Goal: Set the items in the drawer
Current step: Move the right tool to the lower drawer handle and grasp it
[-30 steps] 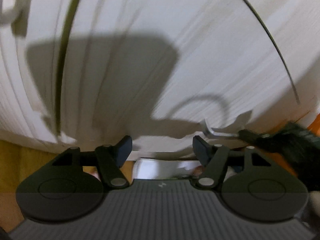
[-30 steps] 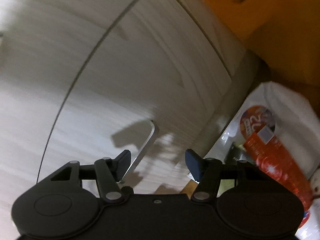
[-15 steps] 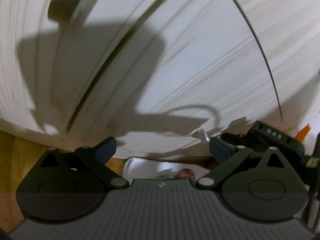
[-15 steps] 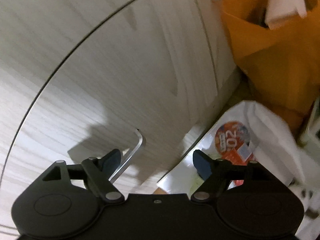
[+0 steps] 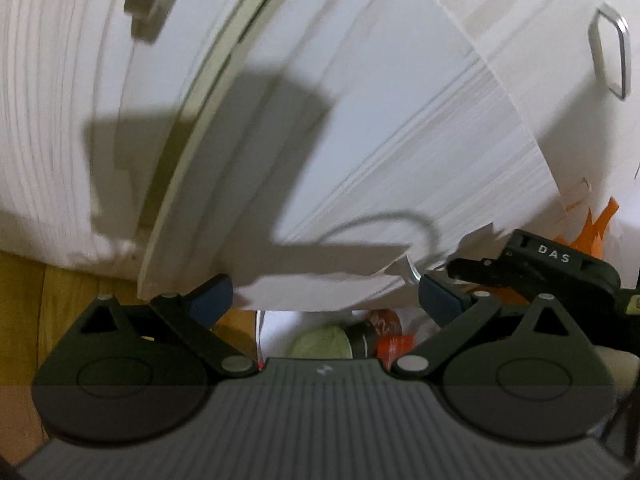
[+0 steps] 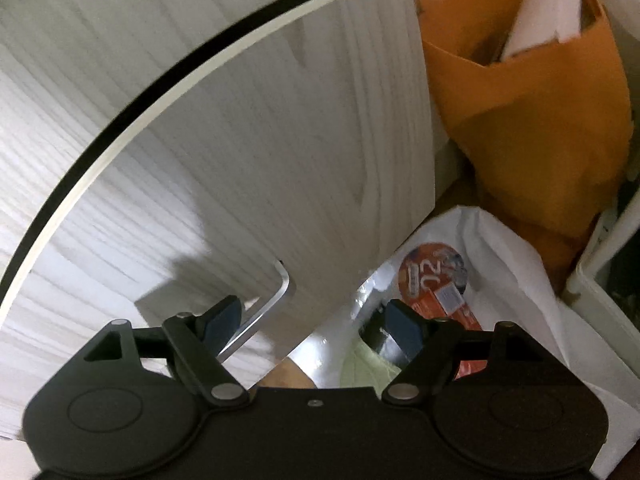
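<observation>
A white wood-grain drawer front (image 6: 260,160) stands pulled out, with a dark gap along its upper edge. Its bent metal handle (image 6: 276,296) lies just beyond my right gripper (image 6: 314,324), which is open and empty; the left fingertip (image 6: 224,318) overlaps the handle's bar. On the floor below sits a white plastic bag (image 6: 508,272) holding an orange-red packet (image 6: 436,284) and a pale green item (image 6: 368,364). In the left wrist view the same drawer front (image 5: 400,140) fills the middle. My left gripper (image 5: 326,300) is wide open over the bag's contents (image 5: 320,340), holding nothing.
An orange cloth bag (image 6: 540,120) with white pieces inside stands right of the drawer. Another drawer's metal handle (image 5: 612,52) shows at the upper right, a grey handle (image 5: 148,4) at the upper left. The other gripper's black body (image 5: 552,264) is close on the right. Wooden floor (image 5: 60,288) lies below.
Both grippers have opened wide and drawn back and up from the drawer front. The gap around the drawer front has grown. More of the white bag and orange bag has come into sight.
</observation>
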The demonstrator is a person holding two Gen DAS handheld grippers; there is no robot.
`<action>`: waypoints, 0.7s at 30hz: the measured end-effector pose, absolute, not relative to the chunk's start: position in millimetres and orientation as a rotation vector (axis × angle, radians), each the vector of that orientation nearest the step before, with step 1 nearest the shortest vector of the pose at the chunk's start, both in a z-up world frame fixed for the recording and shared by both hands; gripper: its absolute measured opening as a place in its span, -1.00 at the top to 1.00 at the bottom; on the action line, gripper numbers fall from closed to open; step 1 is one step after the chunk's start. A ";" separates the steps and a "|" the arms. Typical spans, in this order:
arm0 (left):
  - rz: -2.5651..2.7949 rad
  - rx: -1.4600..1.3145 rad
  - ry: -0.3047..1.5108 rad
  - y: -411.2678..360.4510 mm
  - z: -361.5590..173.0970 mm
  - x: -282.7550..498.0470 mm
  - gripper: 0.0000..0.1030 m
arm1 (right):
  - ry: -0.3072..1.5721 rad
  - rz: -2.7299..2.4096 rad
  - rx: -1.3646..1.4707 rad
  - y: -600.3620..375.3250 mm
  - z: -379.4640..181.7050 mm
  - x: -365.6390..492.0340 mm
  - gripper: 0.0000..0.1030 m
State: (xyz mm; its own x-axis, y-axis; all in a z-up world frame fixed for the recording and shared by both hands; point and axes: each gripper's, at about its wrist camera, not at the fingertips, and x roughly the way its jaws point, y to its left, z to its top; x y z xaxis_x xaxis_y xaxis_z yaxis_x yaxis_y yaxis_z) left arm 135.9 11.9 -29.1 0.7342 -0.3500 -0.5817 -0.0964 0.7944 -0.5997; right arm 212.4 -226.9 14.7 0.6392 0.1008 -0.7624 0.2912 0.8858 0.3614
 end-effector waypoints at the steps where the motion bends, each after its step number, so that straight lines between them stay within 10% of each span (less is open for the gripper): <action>1: -0.164 -0.642 0.759 8.7 -28.3 134.1 -0.96 | 0.877 -0.109 0.486 -228.4 14.6 207.4 -0.59; 21: -0.041 -0.821 0.840 36.9 -0.6 87.3 -0.99 | 0.896 -0.018 0.541 -263.9 -6.8 179.8 -0.59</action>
State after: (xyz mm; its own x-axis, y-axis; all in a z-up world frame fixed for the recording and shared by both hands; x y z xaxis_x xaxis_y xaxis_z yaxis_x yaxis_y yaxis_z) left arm 87.3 36.9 -0.6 0.6849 -0.3395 -0.6447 -0.2744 0.6995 -0.6599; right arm 179.8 -263.9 -6.8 0.6336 0.2059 -0.7458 0.2361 0.8665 0.4398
